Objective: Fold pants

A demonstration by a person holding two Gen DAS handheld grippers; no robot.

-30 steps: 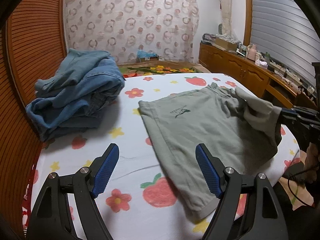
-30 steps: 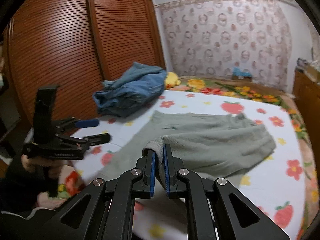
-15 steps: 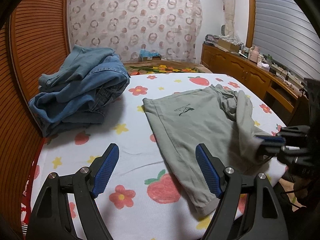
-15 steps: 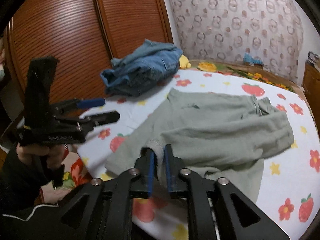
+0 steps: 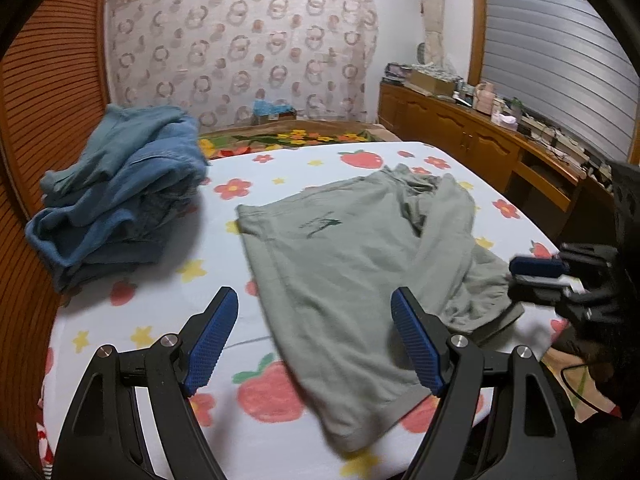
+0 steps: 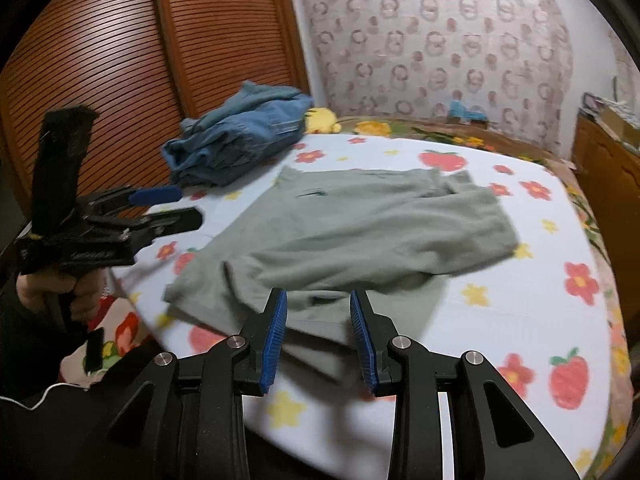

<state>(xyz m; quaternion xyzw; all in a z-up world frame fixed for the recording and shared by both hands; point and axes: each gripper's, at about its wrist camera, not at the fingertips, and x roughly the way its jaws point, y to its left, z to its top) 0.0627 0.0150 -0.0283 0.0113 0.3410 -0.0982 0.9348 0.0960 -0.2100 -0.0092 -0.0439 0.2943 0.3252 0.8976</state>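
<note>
Pants on bed; clothes pile behind-left; both grippers at near edge

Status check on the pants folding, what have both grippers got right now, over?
Left gripper open, empty. Right gripper open, holding nothing. Green pants lying on the bed, one leg folded over. Denim pile off to the side, not in the way.

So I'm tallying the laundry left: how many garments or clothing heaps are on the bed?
2. Green pants lie spread mid-bed, one leg folded across. A heap of blue denim sits at the far-left side by the wardrobe; how many pieces it holds cannot be told.
</note>
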